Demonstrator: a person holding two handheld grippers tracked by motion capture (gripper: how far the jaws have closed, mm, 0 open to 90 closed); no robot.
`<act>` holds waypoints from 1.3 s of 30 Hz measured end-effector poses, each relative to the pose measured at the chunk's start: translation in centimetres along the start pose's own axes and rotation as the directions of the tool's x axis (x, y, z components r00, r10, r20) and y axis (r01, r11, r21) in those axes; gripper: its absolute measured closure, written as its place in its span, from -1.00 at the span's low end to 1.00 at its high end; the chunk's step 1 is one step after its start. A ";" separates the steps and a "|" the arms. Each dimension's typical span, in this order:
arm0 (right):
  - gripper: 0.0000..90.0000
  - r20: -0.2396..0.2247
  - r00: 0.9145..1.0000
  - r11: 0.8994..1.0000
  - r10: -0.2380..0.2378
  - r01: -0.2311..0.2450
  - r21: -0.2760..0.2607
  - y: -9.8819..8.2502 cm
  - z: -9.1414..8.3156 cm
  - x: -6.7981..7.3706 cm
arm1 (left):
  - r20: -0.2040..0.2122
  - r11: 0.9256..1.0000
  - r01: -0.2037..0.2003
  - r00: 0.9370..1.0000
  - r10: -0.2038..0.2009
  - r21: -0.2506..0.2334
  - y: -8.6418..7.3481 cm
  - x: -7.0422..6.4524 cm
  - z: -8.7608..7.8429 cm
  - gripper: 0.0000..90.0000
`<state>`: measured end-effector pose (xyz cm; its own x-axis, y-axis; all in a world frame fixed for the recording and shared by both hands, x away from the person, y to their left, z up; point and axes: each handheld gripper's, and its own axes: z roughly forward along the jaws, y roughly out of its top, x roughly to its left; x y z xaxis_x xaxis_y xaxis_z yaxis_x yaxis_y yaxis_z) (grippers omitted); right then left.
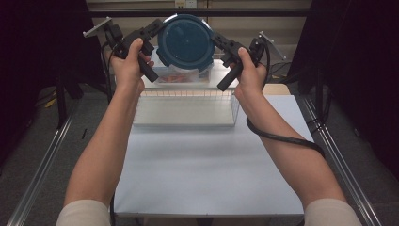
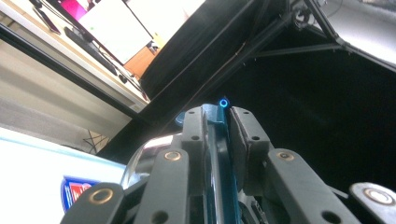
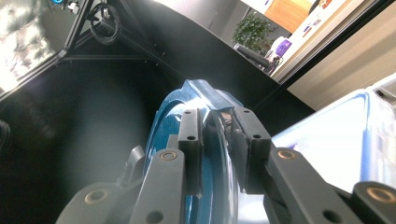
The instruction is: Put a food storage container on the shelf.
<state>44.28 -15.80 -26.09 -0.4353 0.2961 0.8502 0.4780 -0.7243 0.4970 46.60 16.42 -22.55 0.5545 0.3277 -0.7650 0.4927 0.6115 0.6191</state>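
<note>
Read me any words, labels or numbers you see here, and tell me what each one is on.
No text can be read.
Red and blue badge on the white surface at lower left, left gripper view: too blurred to read.
Small coloured boxes on the far shelf, right gripper view: too small to read.
Round blue lid: no lettering seen.

1. Sleeves (image 1: 82, 212): short, pale beige, ending above the elbows.
2. Left gripper (image 1: 153, 29) and right gripper (image 1: 217, 40): matt black, brass-coloured screws at the jaw links, grey three-cornered plate on top.
3. Cable (image 1: 282, 139): thick, black.

Overhead plus two close tongs-mounted cameras
</note>
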 end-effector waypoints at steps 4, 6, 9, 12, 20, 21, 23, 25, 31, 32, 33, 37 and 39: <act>0.67 0.024 1.000 1.000 0.018 -0.018 0.001 0.4 1.4 -0.2 | -0.022 1.000 0.022 1.000 -0.022 -0.011 0.5 0.9 0.5 0.70; 0.66 0.043 0.999 1.000 0.029 -0.030 0.007 0.5 2.0 -0.5 | -0.036 1.000 0.023 0.999 -0.023 -0.012 0.7 1.2 0.8 0.71; 0.65 0.071 0.997 0.999 0.039 -0.040 0.018 0.5 2.9 -1.0 | -0.048 0.998 0.053 0.997 -0.055 -0.028 1.0 2.1 1.1 0.71; 0.66 0.078 0.996 0.999 0.047 -0.048 0.017 0.6 3.6 -1.1 | -0.057 0.998 0.060 0.997 -0.061 -0.015 1.5 2.8 1.2 0.71; 0.68 0.108 0.993 0.998 0.054 -0.057 0.029 1.0 5.6 -1.5 | -0.121 0.997 0.073 0.990 -0.076 -0.032 2.2 4.1 1.6 0.68; 0.68 0.113 0.992 0.998 0.051 -0.055 0.033 1.0 5.8 -1.6 | -0.129 0.997 0.075 0.989 -0.077 -0.022 2.3 4.2 1.5 0.68; 0.69 0.120 0.991 0.997 0.059 -0.063 0.033 1.0 6.2 -1.7 | -0.145 0.997 0.077 0.986 -0.078 -0.011 2.4 4.7 1.6 0.68; 0.69 0.126 0.990 0.997 0.058 -0.063 0.035 1.1 6.5 -1.7 | -0.154 0.997 0.077 0.985 -0.079 -0.019 2.3 5.0 1.6 0.68; 0.69 0.138 0.988 0.997 0.063 -0.067 0.028 1.2 7.1 -1.7 | -0.173 0.996 0.089 0.981 -0.091 -0.020 2.4 5.5 1.8 0.67; 0.69 0.138 0.988 0.997 0.071 -0.076 0.031 1.2 7.2 -1.9 | -0.178 0.996 0.088 0.980 -0.088 -0.009 2.4 5.6 1.7 0.67; 0.69 0.133 0.988 0.996 0.080 -0.085 0.029 1.2 7.3 -1.9 | -0.181 0.995 0.094 0.979 -0.096 -0.017 2.4 5.6 1.8 0.67; 0.69 0.132 0.987 0.995 0.093 -0.098 0.029 1.3 7.5 -2.2 | -0.182 0.995 0.100 0.978 -0.104 -0.031 2.3 5.9 1.9 0.66; 0.69 0.134 0.987 0.995 0.089 -0.094 0.030 1.3 7.5 -2.2 | -0.186 0.995 0.092 0.978 -0.096 -0.032 2.3 6.0 1.9 0.66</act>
<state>51.60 -12.68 -26.05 -0.2846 0.3112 0.9067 0.5396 -0.7298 0.4198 52.37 18.40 -25.36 0.3698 0.3960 -0.8405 0.5196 0.6617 0.5405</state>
